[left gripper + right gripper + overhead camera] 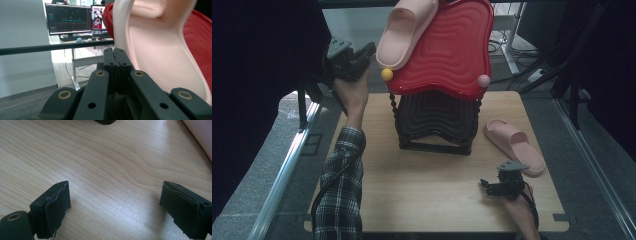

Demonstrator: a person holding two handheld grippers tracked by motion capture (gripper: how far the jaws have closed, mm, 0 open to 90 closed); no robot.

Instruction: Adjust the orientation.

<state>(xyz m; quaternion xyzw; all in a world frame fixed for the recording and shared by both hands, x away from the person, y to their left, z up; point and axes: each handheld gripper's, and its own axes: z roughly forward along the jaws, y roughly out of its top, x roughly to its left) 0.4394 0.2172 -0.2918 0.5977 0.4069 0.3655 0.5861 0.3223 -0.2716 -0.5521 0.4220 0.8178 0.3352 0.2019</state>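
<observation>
The left tool point(362, 56) was held raised at the left of the two-tier rack point(437, 120), level with its red top tray point(452, 55). Its jaws were seen pressed together with nothing visibly between them; in the left gripper view the tool point(117, 53) lay just beside the pale edge of the pink slipper point(160, 50), and whether the tips touched it could not be told. That slipper point(404, 32) was leaned across the left upper part of the red tray, its heel overhanging the tray's edge above a yellow knob point(387, 74).

A second pink slipper point(516, 146) was laid flat on the wooden surface point(422, 195), to the right of the rack's black lower tier. The right tool point(486, 186) was rested low over the surface near that slipper's near end, apart from it. Its jaws were spread wide, and bare wood point(112, 170) was seen between them in the right gripper view.
</observation>
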